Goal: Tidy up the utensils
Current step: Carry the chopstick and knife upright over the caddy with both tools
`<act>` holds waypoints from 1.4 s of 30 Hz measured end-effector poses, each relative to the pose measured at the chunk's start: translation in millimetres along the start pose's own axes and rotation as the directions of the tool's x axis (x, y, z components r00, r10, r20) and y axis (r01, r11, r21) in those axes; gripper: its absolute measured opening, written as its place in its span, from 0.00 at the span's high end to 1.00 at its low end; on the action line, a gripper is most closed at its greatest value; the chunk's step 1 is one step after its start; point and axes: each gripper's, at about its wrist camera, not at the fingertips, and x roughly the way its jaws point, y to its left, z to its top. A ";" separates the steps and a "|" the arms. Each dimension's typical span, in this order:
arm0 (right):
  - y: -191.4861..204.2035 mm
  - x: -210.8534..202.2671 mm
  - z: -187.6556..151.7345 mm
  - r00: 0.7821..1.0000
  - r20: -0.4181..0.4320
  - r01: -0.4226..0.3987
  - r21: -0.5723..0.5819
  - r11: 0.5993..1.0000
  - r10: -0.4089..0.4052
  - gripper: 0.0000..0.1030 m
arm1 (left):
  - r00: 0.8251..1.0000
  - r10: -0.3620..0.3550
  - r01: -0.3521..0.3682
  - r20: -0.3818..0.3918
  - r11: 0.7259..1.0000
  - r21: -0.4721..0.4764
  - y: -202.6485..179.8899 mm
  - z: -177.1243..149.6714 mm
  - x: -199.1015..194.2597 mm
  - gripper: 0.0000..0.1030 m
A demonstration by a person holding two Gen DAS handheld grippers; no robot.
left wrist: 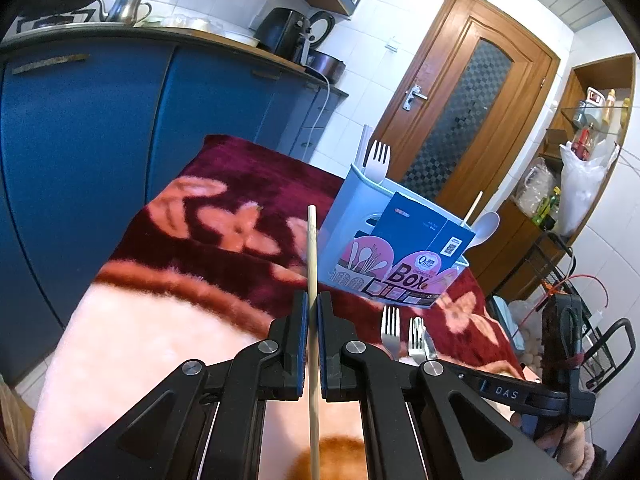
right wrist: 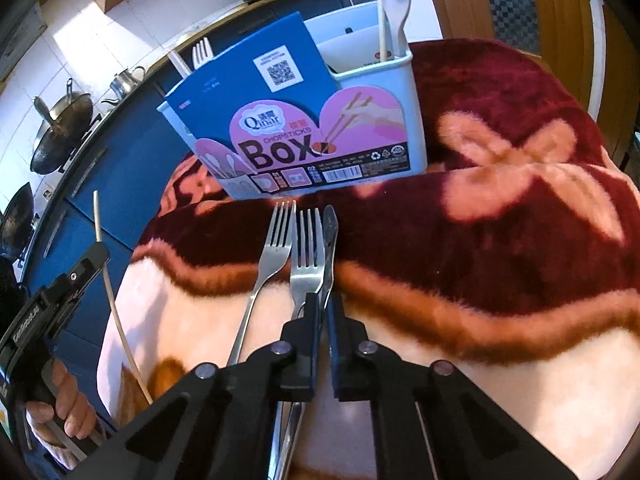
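Note:
My left gripper [left wrist: 313, 300] is shut on a wooden chopstick [left wrist: 312, 248], held upright above the blanket, left of the light blue chopsticks box [left wrist: 348, 236]. The box [right wrist: 412, 120] holds a white fork [left wrist: 378, 160], a white spoon [left wrist: 486, 226] and a stick. My right gripper [right wrist: 323, 300] is shut on a metal knife [right wrist: 330, 240] that lies on the blanket beside two metal forks [right wrist: 276, 240] [right wrist: 306, 264]. The left gripper with its chopstick [right wrist: 114, 308] shows at the left of the right wrist view.
A red and pink flowered blanket [left wrist: 160, 320] covers the table. Blue kitchen cabinets [left wrist: 80, 140] stand behind on the left, a wooden door [left wrist: 460, 100] beyond the box, and shelves with a wire rack [left wrist: 580, 280] on the right.

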 end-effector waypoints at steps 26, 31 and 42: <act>9.5 -99.7 6.7 0.851 0.524 -0.006 -0.035 0.999 0.023 0.97 | 0.981 -0.035 0.016 0.193 0.995 0.101 -48.8 48.5 -18.8 0.96; 6.5 -109.0 14.1 0.823 0.568 -0.003 -0.032 0.999 0.021 0.97 | 0.961 -0.042 0.006 0.272 0.992 0.129 -63.6 71.5 -18.4 0.96; -0.3 -114.7 17.1 0.792 0.610 0.028 -0.042 0.999 0.004 0.97 | 0.907 -0.051 -0.022 0.418 0.986 0.168 -92.1 119.5 -1.5 0.96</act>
